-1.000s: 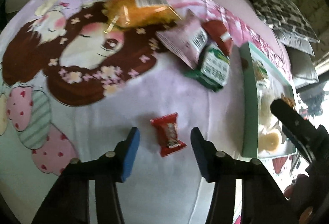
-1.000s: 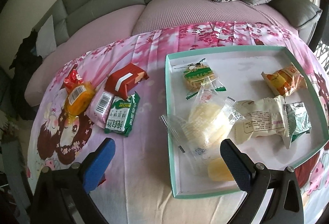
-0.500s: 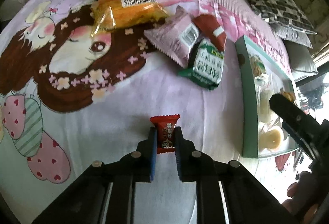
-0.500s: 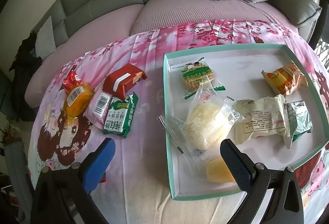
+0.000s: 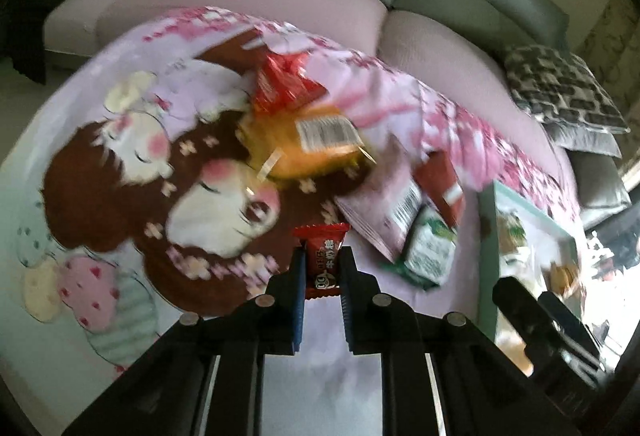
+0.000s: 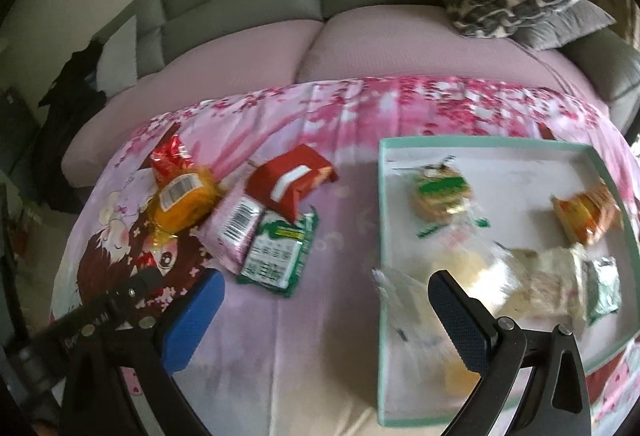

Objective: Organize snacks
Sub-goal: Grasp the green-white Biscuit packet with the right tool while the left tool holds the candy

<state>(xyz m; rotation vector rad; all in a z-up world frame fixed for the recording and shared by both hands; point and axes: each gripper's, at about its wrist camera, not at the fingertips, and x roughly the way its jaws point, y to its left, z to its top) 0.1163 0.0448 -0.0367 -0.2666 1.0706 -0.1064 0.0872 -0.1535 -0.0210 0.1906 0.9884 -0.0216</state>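
Red candy (image 5: 322,263) we're pinching in left gripper (image 5: 322,268); right gripper (image 6: 326,310) we're holding wide open, empty, beside tray (image 6: 480,145).

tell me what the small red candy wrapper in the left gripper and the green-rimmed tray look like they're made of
Small red candy wrapper: looks like thin glossy plastic film, with crimped zigzag ends and printed lettering. It is pinched in the left gripper.

Green-rimmed tray: probably cardboard, like a box lid; matte white floor, thin straight mint walls with sharp corners. Plastic can't be ruled out.
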